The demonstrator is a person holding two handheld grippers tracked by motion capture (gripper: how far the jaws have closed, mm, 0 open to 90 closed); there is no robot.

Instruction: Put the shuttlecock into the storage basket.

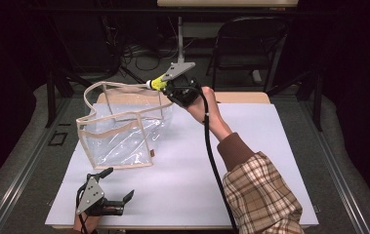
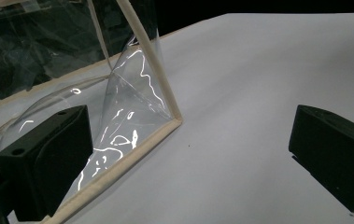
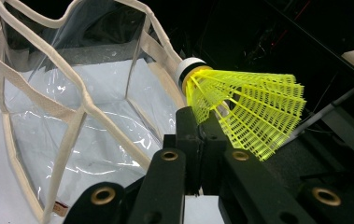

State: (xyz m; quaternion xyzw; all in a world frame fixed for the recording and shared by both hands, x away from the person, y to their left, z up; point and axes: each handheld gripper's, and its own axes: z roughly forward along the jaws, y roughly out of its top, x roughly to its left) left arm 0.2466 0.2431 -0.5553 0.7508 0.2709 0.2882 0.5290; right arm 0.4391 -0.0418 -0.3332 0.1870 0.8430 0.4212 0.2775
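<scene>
A clear plastic bag (image 1: 124, 129) with beige trim stands open on the white table (image 1: 251, 146), left of centre. My right gripper (image 1: 165, 87) hovers at the bag's far right rim, shut on a yellow shuttlecock (image 1: 157, 84). In the right gripper view the shuttlecock (image 3: 244, 109) points its white cork at the bag's opening (image 3: 86, 88), its skirt pinched between the jaws. My left gripper (image 1: 119, 184) rests near the table's front left edge, open, just in front of the bag. The left gripper view shows the bag's bottom corner (image 2: 165, 116) between the spread jaws, untouched.
A folding chair (image 1: 251, 44) and a stand with cables (image 1: 180, 34) sit behind the table. The person's plaid sleeve (image 1: 260, 195) crosses the table's right front. The gripper's black cable (image 1: 212, 156) trails across the middle.
</scene>
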